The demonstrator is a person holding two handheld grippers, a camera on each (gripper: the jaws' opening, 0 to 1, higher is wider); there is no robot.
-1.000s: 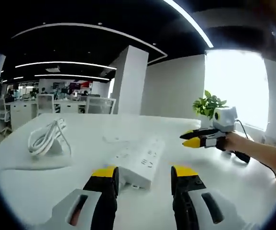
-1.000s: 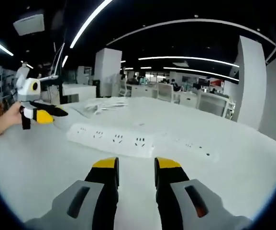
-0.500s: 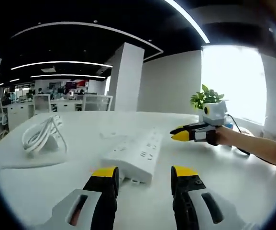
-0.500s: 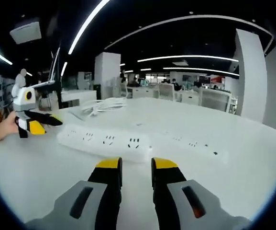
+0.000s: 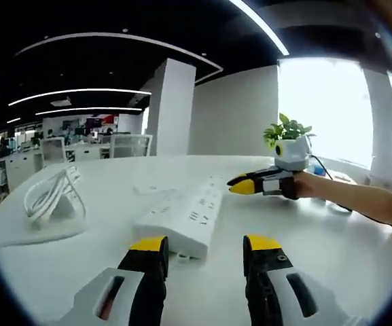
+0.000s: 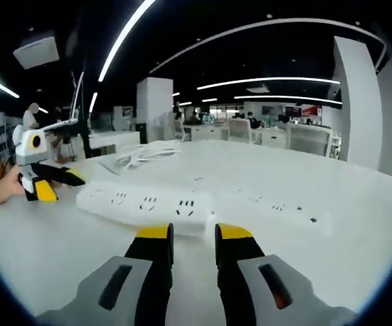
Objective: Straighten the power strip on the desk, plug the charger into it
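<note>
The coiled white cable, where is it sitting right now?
In the left gripper view the coiled white cable lies on the desk, left of the power strip; in the right gripper view it lies beyond the strip.

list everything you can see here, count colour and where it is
power strip: one, white, flat on the desk just ahead of the left gripper's jaws
coiled cable: one bundle, white, on the desk's left side in the left gripper view
desk: one, white, under everything
potted plant: one, green leaves, at the desk's far edge by the window
office chairs and desks: several, white, in the room behind
ceiling light strips: several, white, curved overhead
left gripper: one, grey with yellow-tipped black jaws, apart, near the strip
right gripper: one, same colours, jaws slightly apart, empty
hand: one, holding the left gripper
</note>
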